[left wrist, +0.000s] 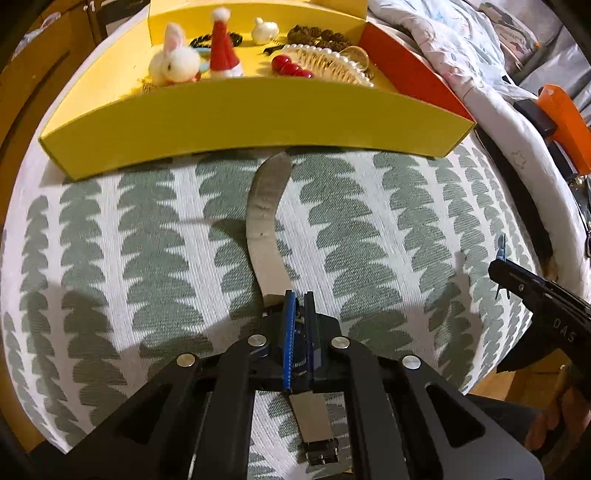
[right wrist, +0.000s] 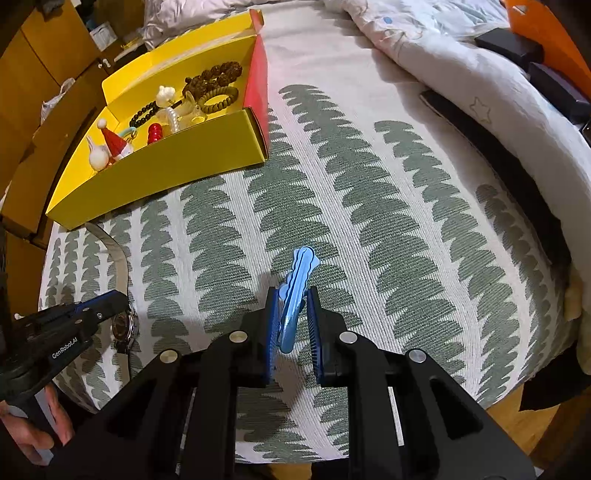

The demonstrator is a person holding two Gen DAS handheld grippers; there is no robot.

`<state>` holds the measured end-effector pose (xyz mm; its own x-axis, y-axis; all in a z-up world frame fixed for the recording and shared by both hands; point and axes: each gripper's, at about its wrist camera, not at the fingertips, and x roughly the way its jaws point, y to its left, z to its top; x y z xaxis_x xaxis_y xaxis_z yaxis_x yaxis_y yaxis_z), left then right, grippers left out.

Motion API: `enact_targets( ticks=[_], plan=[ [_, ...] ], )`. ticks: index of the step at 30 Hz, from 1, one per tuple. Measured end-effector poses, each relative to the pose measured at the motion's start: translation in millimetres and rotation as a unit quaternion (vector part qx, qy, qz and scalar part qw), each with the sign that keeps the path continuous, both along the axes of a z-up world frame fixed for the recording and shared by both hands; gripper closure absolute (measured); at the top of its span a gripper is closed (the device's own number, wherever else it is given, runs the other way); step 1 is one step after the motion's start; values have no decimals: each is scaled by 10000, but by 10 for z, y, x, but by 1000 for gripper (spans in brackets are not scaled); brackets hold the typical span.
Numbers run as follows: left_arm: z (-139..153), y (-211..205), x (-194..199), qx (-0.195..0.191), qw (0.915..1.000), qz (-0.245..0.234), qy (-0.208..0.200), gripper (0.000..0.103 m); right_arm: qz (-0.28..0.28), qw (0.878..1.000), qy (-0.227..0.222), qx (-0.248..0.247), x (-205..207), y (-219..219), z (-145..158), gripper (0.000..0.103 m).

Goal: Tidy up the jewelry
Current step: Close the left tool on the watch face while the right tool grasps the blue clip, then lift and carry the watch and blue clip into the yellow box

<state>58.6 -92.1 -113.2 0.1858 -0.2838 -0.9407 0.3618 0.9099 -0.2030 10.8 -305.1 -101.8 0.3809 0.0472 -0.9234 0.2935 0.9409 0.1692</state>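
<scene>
- Yellow box (right wrist: 159,173) stands at the far left of the patterned cloth (right wrist: 369,229), lid side open; its right end wall is red.
- Inside the box, left to right in your left wrist view: a white felt rabbit (left wrist: 173,62), a red felt hat (left wrist: 223,51), a small white figure (left wrist: 264,31), red beads (left wrist: 288,66), a pearl comb (left wrist: 332,66) and brown bead bracelets (left wrist: 317,37).
- Your left gripper (left wrist: 299,295) is pressed together on the watch (left wrist: 267,221): its grey strap runs up from between the blue pads to just short of the box's near wall, and the clasp end lies below the jaws.
- In the right wrist view the watch's dial (right wrist: 122,325) shows just beside that gripper.
- Your right gripper (right wrist: 293,291) pinches a blue hair clip (right wrist: 295,288) near the middle of the cloth, well apart from the box; the clip's wavy tip stands out past the fingertips.
- White bedding (right wrist: 461,74) is bunched along the cloth's far right edge.
</scene>
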Motion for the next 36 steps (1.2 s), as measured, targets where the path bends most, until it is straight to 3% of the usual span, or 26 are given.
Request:
enact_targets(
  ticks=[4, 6, 8, 11, 16, 19, 24, 26, 36],
  plan=[
    [90, -30, -90, 221, 9996, 0, -183, 97, -16, 10000, 19, -11, 0, -11, -6, 87],
    [75, -33, -104, 314, 9994, 26, -127, 91, 5, 10000, 45, -25, 4, 5, -17, 87],
    [38, -49, -106, 423, 9991, 23, -70, 74, 24, 10000, 60, -21, 12, 19, -25, 87],
    [-32, -55, -86, 370, 9992, 5, 147, 64, 43, 10000, 73, -28, 22, 25, -29, 87],
    [-76, -115, -128, 462, 9986, -126, 203, 60, 50, 9999, 85, -43, 25, 29, -36, 87],
    [-100, -169, -207, 585, 9978, -281, 156, 53, 47, 9999, 95, -44, 27, 19, -41, 87],
    [-184, -230, -270, 748, 9966, -337, 75, 52, 61, 9999, 95, -49, 34, 29, -37, 87],
    [-178, -228, -278, 814, 9962, -288, -55, 61, 67, 9999, 89, -37, 33, 28, -35, 87],
    [-66, -175, -258, 578, 9980, -274, -17, 61, -9, 10000, -38, 3, -13, -25, 31, 87]
  ],
)
